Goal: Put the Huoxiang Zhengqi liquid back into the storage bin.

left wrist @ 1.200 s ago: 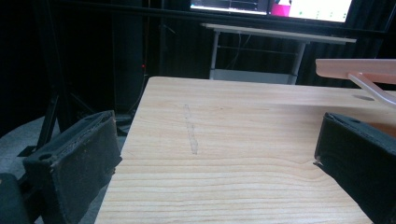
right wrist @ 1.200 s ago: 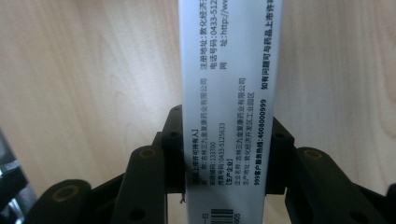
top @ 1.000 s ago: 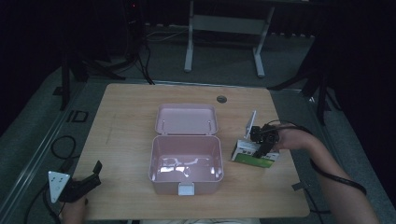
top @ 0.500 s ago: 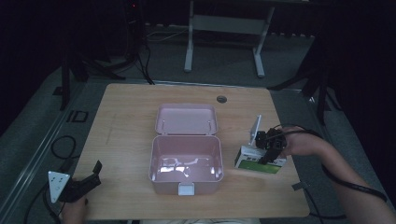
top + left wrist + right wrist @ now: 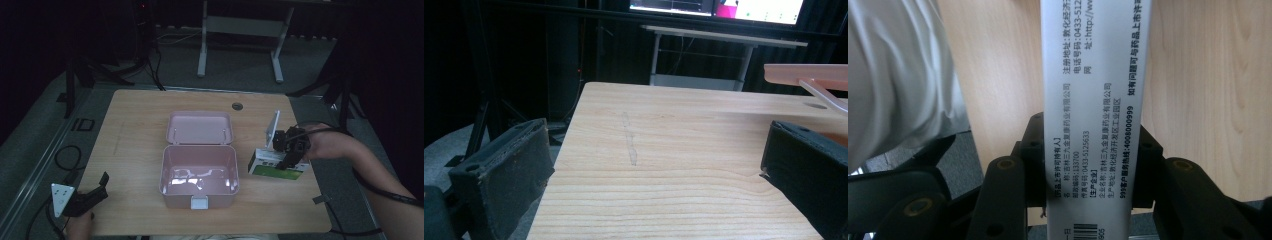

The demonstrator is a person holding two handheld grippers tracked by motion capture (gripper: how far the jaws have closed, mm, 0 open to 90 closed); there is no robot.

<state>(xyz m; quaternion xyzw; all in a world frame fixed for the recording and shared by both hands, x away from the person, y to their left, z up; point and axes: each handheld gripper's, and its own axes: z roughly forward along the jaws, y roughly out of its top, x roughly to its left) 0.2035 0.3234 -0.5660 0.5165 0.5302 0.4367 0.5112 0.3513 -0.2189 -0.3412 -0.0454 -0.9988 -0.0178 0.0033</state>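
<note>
An open pink box (image 5: 199, 200) stands mid-table with its lid (image 5: 200, 127) laid back flat. Just right of it a white and green carton (image 5: 270, 167) lies at the table surface, and my right gripper (image 5: 287, 161) is shut on it from the right. In the right gripper view the carton's printed white face (image 5: 1095, 100) runs up between the two black fingers (image 5: 1034, 150), which press both its sides. My left gripper (image 5: 97, 187) rests at the near left corner, open, with bare wood between its jaws (image 5: 654, 165). The pink lid's edge (image 5: 806, 75) shows far off.
A round cable hole (image 5: 237, 106) sits near the table's far edge. A metal desk frame (image 5: 240, 25) stands beyond the table. Cables trail on the floor at the left (image 5: 65, 160). White cloth (image 5: 898, 75) lies beside the right gripper.
My right gripper has drifted a little to the right with the carton, away from the pink box. The left gripper has not moved.
</note>
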